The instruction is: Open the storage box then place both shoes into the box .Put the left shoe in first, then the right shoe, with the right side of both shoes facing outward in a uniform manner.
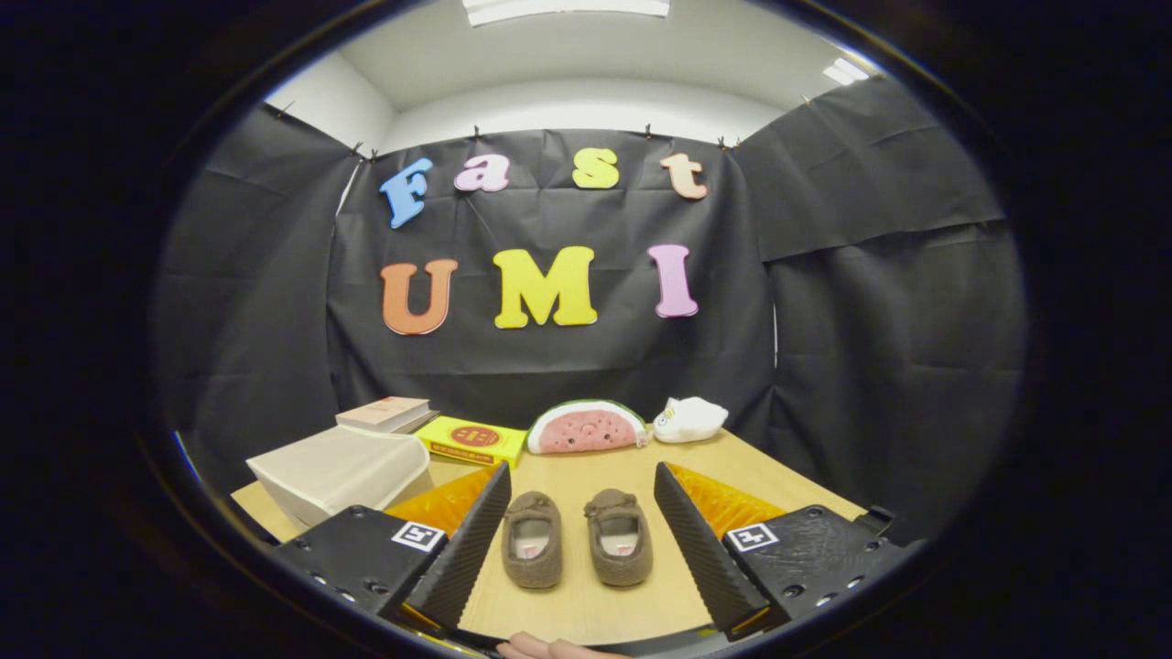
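The gripper (581, 535) is wide open and holds nothing, and the two brown suede slippers lie side by side on the light wooden table (778, 485), between its two fingers, toes pointing away. The left slipper (532, 540) and the right slipper (619, 536) are near each other but do not touch. The translucent white plastic storage box (341, 471) stands beyond the left finger, near a yellow flat carton (472, 439), and its lid seems closed. I judge the slippers light and soft, so they may fold; the firmer heel rim looks the best place to pinch. The box lid is probably smooth and slippery.
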The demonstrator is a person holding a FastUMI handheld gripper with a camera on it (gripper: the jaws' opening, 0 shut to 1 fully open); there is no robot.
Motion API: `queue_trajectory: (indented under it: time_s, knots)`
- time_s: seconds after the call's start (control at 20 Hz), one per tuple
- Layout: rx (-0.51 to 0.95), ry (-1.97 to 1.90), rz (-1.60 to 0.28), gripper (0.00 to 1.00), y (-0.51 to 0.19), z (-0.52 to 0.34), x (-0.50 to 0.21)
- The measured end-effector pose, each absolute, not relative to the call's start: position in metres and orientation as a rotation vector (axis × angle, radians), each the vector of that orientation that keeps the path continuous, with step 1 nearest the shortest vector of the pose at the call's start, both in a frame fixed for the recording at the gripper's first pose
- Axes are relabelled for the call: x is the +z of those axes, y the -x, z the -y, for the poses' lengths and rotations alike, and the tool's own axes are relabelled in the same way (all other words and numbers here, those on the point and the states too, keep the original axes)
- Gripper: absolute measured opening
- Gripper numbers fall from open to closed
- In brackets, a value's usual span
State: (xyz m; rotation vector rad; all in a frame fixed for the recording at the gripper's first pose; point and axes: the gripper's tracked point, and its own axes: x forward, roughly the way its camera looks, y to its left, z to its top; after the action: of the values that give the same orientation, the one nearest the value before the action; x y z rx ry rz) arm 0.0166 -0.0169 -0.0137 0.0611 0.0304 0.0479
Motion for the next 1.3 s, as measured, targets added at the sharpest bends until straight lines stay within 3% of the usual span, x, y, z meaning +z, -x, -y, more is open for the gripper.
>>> queue_trajectory:
  time_s: [0.5,0.9,1.3]
  knots:
    - [0.145,-0.126,-0.095,0.95,-0.050,-0.005,-0.031]
    - [0.455,-0.346,-0.268,0.95,-0.108,-0.079,-0.052]
    - [0.821,-0.634,-0.567,0.95,-0.159,-0.183,-0.090]
